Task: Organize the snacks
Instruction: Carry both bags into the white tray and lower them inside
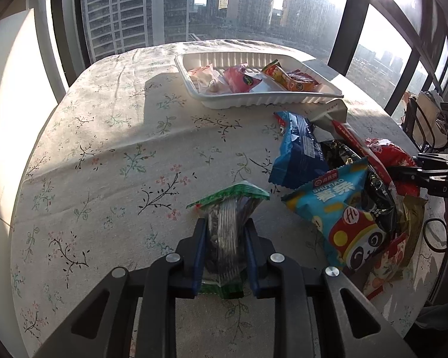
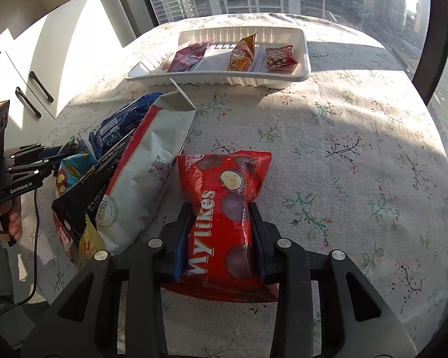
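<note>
My left gripper (image 1: 225,223) is shut on a clear snack packet with green ends (image 1: 230,197), pinched at its middle just above the flowered tablecloth. My right gripper (image 2: 219,208) is shut on a red Mylikes packet (image 2: 224,176), whose waist is squeezed between the pads. A white ribbed tray (image 1: 271,100) (image 2: 221,79) stands at the far side of the table and holds several small packets. Between the two grippers lies a pile of snacks: a blue packet (image 1: 298,155), a light-blue panda bag (image 1: 343,208) and a white pouch (image 2: 152,161).
The round table's cloth (image 1: 104,149) stretches bare to the left of the tray. Tall windows run behind the table. White cabinets with black handles (image 2: 35,89) stand beyond its left edge in the right wrist view. A dark chair frame (image 1: 424,119) is at the right.
</note>
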Motion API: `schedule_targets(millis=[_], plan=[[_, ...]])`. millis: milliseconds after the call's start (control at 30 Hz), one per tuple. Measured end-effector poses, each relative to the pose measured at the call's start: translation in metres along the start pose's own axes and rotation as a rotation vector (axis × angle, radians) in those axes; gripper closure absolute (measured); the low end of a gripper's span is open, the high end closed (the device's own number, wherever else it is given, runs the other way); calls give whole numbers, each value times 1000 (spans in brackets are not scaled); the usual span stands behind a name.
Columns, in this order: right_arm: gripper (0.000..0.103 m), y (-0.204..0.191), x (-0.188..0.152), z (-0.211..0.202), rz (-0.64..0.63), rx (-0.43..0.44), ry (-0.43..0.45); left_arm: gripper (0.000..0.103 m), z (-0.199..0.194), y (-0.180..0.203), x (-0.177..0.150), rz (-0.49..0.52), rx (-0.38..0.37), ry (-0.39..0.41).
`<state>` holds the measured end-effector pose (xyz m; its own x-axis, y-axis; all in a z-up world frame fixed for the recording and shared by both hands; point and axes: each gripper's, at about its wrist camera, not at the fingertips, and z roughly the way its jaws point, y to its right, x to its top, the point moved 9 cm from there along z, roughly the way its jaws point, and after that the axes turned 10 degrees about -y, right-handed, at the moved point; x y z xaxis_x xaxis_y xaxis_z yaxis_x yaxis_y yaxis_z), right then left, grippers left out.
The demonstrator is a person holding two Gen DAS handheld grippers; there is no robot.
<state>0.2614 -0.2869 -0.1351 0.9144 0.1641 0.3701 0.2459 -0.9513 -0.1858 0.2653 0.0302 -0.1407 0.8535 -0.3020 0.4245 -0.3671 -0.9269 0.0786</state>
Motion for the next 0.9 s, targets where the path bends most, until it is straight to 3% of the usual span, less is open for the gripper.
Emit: schedule_targets(millis=[267,433,633,900], plan=[[71,27,-5,-31,90,54,91,79,-24,-17,12,-59,-36,58],[71,52,12,-52,139,50,152,79,-38,-23,38,-66,-41,99],[71,67,61,-80,150,53,233,79,-37,-23,94,-64,-52,130],[71,28,153,-75,89,112,264,79,-14,-12,179,-62,-50,145]])
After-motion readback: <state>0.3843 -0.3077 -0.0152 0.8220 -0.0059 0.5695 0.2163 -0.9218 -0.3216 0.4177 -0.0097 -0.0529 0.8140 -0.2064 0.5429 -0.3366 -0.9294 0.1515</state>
